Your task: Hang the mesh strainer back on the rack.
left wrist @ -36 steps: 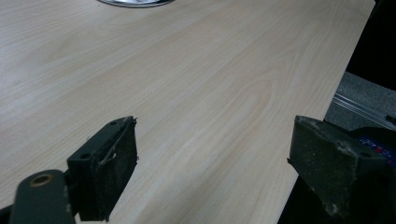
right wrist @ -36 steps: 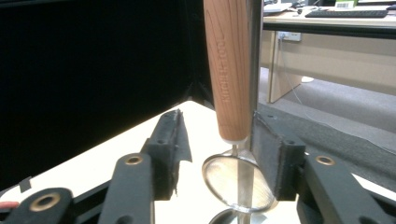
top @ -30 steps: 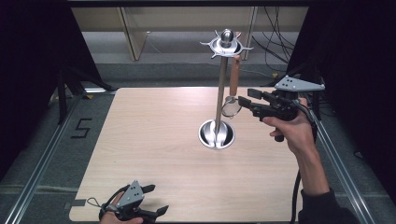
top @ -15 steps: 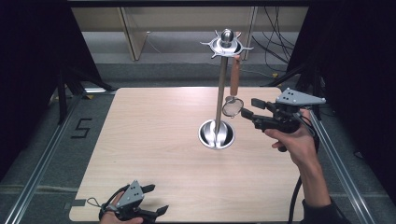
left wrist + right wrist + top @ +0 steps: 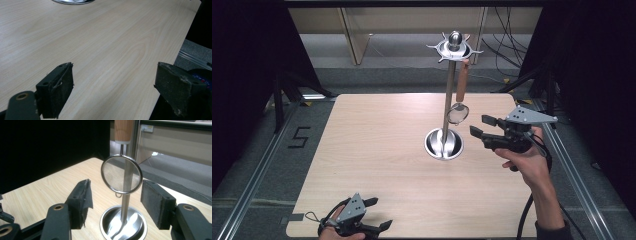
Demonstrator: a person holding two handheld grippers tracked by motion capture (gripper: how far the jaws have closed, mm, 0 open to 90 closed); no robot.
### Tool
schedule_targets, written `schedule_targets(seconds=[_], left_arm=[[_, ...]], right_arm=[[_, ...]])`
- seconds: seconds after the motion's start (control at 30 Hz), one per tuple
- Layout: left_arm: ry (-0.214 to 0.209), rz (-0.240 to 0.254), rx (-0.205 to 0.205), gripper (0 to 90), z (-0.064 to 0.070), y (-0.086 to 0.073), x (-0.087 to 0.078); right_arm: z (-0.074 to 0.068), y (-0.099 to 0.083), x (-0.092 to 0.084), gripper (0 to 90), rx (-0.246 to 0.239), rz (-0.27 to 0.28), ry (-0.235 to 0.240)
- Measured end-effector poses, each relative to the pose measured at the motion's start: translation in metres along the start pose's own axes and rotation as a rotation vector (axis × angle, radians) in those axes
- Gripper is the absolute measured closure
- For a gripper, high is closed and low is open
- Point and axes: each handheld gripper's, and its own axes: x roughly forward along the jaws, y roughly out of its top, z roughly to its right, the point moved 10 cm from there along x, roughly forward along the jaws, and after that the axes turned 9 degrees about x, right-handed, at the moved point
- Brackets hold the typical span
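A small strainer (image 5: 458, 113) with a wooden handle (image 5: 461, 81) hangs from the spoked top (image 5: 454, 48) of a metal stand (image 5: 447, 100), its mesh ring dangling beside the pole above the round steel base (image 5: 443, 143) on the wooden table (image 5: 377, 150). The right gripper (image 5: 479, 126) is held level just to the right of the strainer, pointing at it; its jaws have just been opening and now stand released, and in the right gripper view the strainer's ring (image 5: 121, 174) hangs beyond the two pads (image 5: 155, 203), apart from both, with nothing between them. The left gripper (image 5: 378, 214) rests low at the table's near edge, well away from the stand, its jaws spread wide over bare wood and gripping nothing.
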Motion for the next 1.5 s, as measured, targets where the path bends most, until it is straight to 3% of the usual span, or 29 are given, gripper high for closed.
schedule_targets(seconds=[0.2, 0.23, 0.27, 0.37, 0.4, 0.6, 0.67, 0.7, 0.77, 0.8, 0.83, 0.9, 0.97, 1.07, 1.13, 1.17, 1.23, 1.3, 1.5], left_arm=[[0.0, 0.001, -0.001, 14.7, 0.001, 0.0, 0.0], [0.0, -0.004, 0.007, 14.7, 0.0, 0.0, -0.001], [0.001, 0.002, -0.001, 14.7, 0.001, 0.0, 0.0], [0.002, -0.009, 0.019, 14.7, -0.001, -0.001, -0.001], [0.002, -0.012, -0.014, 14.7, 0.001, -0.001, -0.001], [-0.003, -0.007, -0.014, 14.7, 0.002, -0.001, -0.001], [0.0, -0.004, -0.014, 14.7, 0.002, 0.0, 0.0], [0.001, -0.009, -0.008, 14.7, 0.001, -0.001, -0.001], [0.001, -0.007, -0.009, 14.7, 0.002, -0.001, -0.001], [0.006, -0.021, 0.006, 14.7, 0.0, -0.002, -0.001], [0.005, -0.021, 0.005, 14.7, 0.0, -0.002, -0.001], [0.004, -0.024, 0.006, 14.7, 0.0, -0.002, -0.002], [0.002, -0.005, -0.01, 14.7, 0.002, 0.0, -0.001], [-0.001, 0.005, 0.002, 14.7, 0.002, 0.001, 0.0], [-0.001, 0.005, 0.001, 14.7, 0.002, 0.001, 0.0], [-0.001, 0.006, 0.002, 14.7, 0.002, 0.001, 0.0], [-0.002, -0.003, 0.014, 14.7, 0.001, 0.0, -0.001], [0.002, -0.001, -0.013, 14.7, 0.002, 0.0, -0.001], [-0.002, 0.003, -0.02, 14.7, 0.003, 0.001, -0.001]], right_arm=[[0.002, -0.009, 0.0, 41.6, 0.011, -0.029, -0.008], [0.003, -0.009, 0.002, 41.5, 0.001, -0.015, -0.001], [0.003, -0.012, 0.001, 41.3, 0.01, -0.037, -0.005], [0.005, -0.014, 0.002, 40.2, 0.002, -0.035, -0.014], [0.004, -0.016, 0.003, 39.6, 0.011, -0.04, -0.012], [0.006, -0.02, 0.007, 38.3, -0.006, -0.046, -0.015], [0.005, -0.023, 0.007, 38.0, 0.013, -0.056, -0.02], [0.005, -0.023, 0.008, 37.7, 0.018, -0.041, -0.028], [0.005, -0.025, 0.008, 37.2, 0.009, -0.061, -0.023], [0.006, -0.024, 0.01, 37.0, 0.0, -0.039, -0.031], [0.005, -0.027, 0.009, 36.8, 0.008, -0.069, -0.017], [0.005, -0.029, 0.009, 36.6, -0.002, -0.07, -0.021], [0.004, -0.031, 0.009, 36.1, 0.024, -0.082, -0.024], [0.003, -0.032, 0.011, 36.0, 0.018, -0.082, -0.007], [0.005, -0.031, 0.012, 35.9, 0.002, -0.057, -0.031], [0.004, -0.034, 0.011, 35.8, 0.011, -0.086, -0.021], [0.001, -0.036, 0.011, 35.7, 0.03, -0.093, -0.014], [0.003, -0.037, 0.012, 35.7, -0.003, -0.092, -0.02], [0.0, -0.041, 0.013, 35.4, 0.015, -0.102, -0.022]])
